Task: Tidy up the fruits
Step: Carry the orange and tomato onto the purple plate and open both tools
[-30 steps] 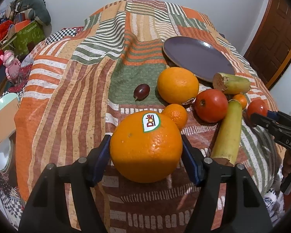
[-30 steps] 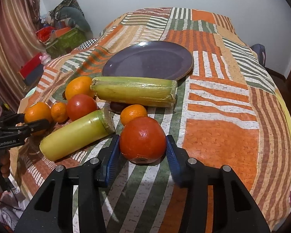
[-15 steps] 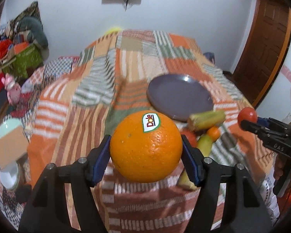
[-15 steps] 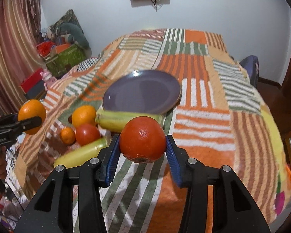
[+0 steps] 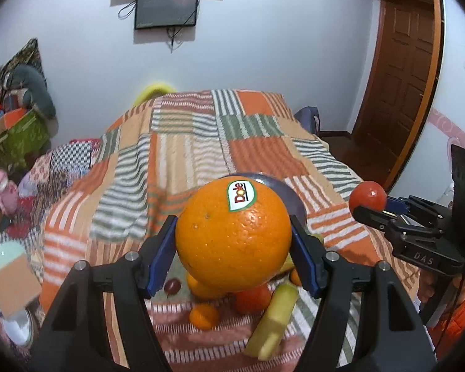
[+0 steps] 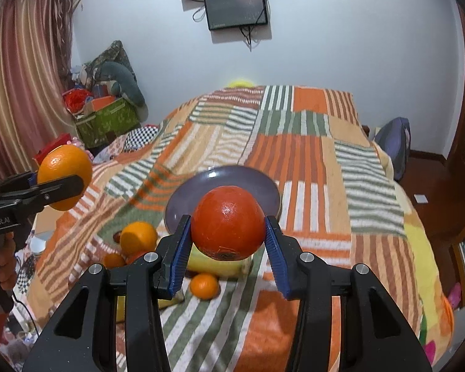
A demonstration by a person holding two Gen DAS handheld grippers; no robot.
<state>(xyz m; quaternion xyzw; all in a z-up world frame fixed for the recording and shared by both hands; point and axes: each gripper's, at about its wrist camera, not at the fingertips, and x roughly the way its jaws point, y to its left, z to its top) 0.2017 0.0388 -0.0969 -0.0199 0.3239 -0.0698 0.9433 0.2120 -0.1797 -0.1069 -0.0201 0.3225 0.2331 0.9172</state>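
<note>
Both grippers tilt downward above the patchwork-quilted bed [image 6: 310,167]. The left gripper [image 5: 234,238] clamps a large round orange [image 5: 232,235], sticker up; the right gripper [image 6: 228,232] clamps a round red tomato [image 6: 228,226] over the purple plate [image 6: 263,183].

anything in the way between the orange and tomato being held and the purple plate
Nothing visible blocks either. The left gripper holds the orange, the right gripper the tomato, both in the air. The plate looks bare; the other fruit lies on the bedspread nearer the camera.
</note>
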